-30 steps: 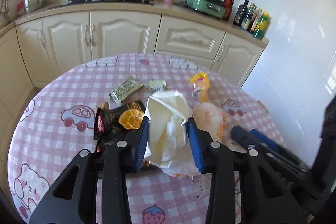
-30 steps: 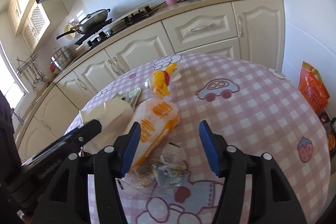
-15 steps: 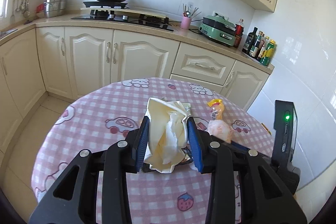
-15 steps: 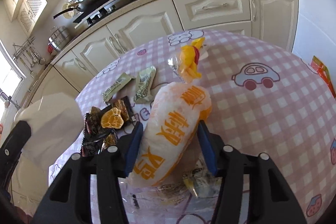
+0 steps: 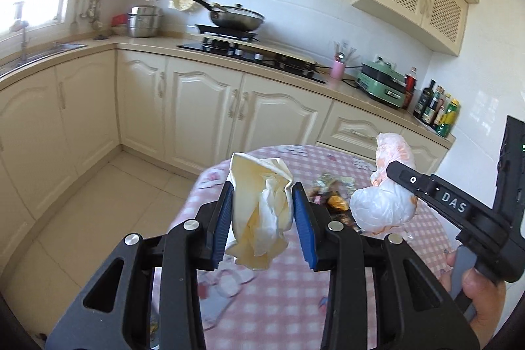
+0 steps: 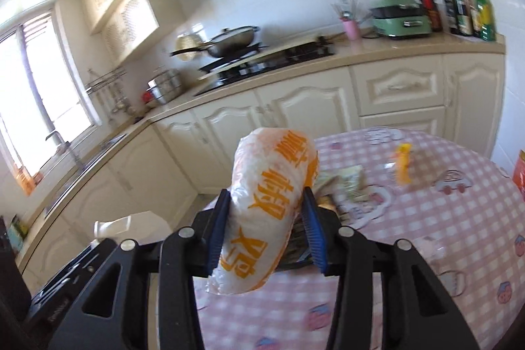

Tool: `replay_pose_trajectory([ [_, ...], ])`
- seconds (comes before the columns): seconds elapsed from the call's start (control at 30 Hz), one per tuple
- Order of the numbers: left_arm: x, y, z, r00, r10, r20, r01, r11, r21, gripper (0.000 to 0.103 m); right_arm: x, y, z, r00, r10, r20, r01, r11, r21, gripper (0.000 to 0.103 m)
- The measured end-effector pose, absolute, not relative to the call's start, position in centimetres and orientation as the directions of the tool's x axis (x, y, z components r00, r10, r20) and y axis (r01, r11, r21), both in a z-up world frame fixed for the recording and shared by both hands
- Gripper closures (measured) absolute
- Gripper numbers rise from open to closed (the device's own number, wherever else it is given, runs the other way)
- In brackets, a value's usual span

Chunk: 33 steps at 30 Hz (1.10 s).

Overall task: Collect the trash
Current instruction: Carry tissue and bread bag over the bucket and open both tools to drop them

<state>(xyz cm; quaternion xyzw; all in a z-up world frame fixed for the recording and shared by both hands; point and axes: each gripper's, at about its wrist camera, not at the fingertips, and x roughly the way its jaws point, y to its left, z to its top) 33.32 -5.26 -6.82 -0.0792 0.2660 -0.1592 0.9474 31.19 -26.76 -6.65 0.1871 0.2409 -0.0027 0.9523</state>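
Observation:
My left gripper is shut on a crumpled cream paper wrapper, held up over the near left edge of the pink checked table. My right gripper has a white plastic bag with orange print pressed between its blue pads, and its jaws are still closing on it. The same bag shows at the right of the left wrist view. Left on the table are dark snack wrappers, green packets and a yellow wrapper.
Cream cabinets and a counter with a hob and wok run behind the table. Tiled floor lies to the left. An orange bag stands beyond the table's right edge. A person's hand grips the right tool.
Both grippers have risen and pulled back from the table with their loads. The right jaws closed onto the orange-print bag and lifted it off the cloth.

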Motion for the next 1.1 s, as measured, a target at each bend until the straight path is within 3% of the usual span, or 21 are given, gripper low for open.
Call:
replay_pose_trajectory([
  [0.23, 30.9, 3.6, -8.3, 0.828, -0.215, -0.518, 0.103, 0.966, -0.238, 0.069, 31.7, -14.7, -8.0, 0.819, 0.263, -0.509, -0.093, 0.938, 0.334, 0.060],
  [0.53, 29.9, 14.6, -13.6, 0.764, -0.045, -0.644, -0.131, 0.966, -0.223, 0.069, 32.8, -0.2, -13.4, 0.677, 0.392, -0.623, -0.280, 0.920, 0.276, 0.060],
  [0.93, 33.2, 19.2, -20.8, 0.651, -0.050, -0.757, -0.208, 0.948, -0.242, 0.067, 35.2, 6.6, -20.8, 0.581, 0.350, -0.735, -0.322, 0.928, 0.188, 0.060],
  [1.1, 34.5, 18.7, -21.5, 0.646, -0.066, -0.761, -0.184, 0.953, -0.240, 0.059, 36.4, 6.1, -21.9, 0.575, 0.331, -0.748, -0.298, 0.936, 0.186, 0.060],
])
